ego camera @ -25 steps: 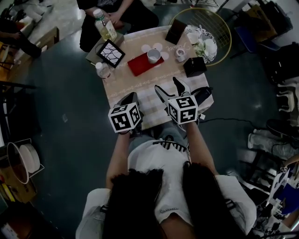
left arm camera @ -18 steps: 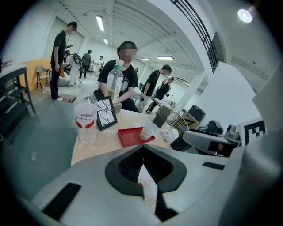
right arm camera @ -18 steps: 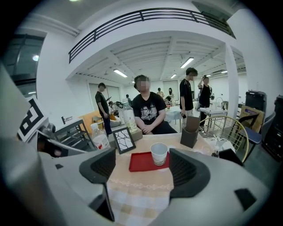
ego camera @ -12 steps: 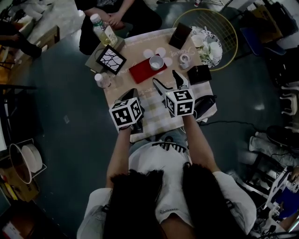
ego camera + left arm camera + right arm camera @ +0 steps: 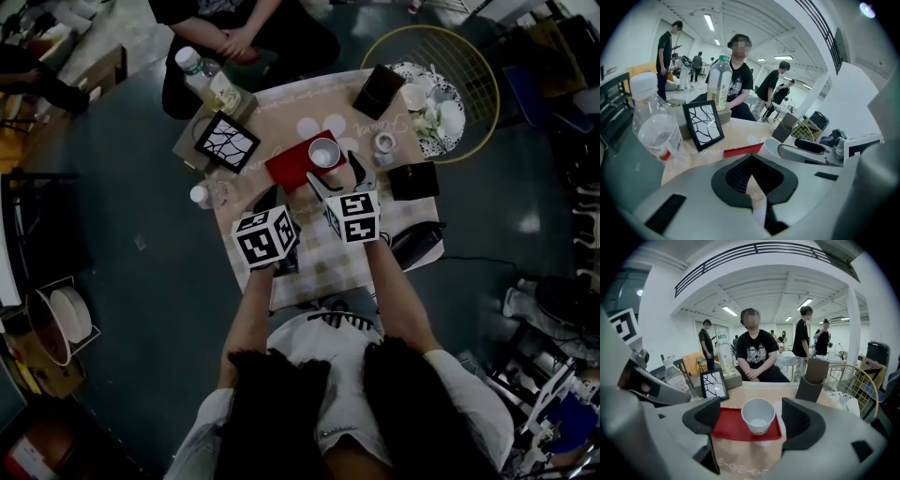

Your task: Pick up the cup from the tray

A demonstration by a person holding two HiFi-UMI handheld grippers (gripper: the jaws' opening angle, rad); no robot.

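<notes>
On the far side of the floor space below the head camera stands a small table (image 5: 281, 101) with a pale patterned cloth. A person in black (image 5: 757, 355) sits at its far edge with hands clasped. A yellow wire basket (image 5: 473, 70) stands beside the table's right corner.

The right gripper (image 5: 334, 171) reaches over the middle of the table. Its jaws have just been opening and now stand wide apart. The left gripper (image 5: 750, 160) is just beside it, over the near left part of the cloth. Its dark pads meet at the tips with nothing between them.

A flat red tray (image 5: 729, 423) lies crosswise just ahead of the right gripper. Left of the tray, a black picture frame (image 5: 703, 123) with a branching white pattern leans upright. Behind the frame a tall bottle (image 5: 719, 84) of pale liquid stands on a grey box. A smaller clear bottle (image 5: 654, 126) with a white cap stands at the table's left edge. A dark holder (image 5: 813, 380) stands at the far right, and a black box (image 5: 413, 180) lies near the right edge.

The white cup (image 5: 758, 415) stands upright and empty on the right part of the tray. It is in line with the gap between the right gripper's pads and just ahead of them, and neither pad touches it.
</notes>
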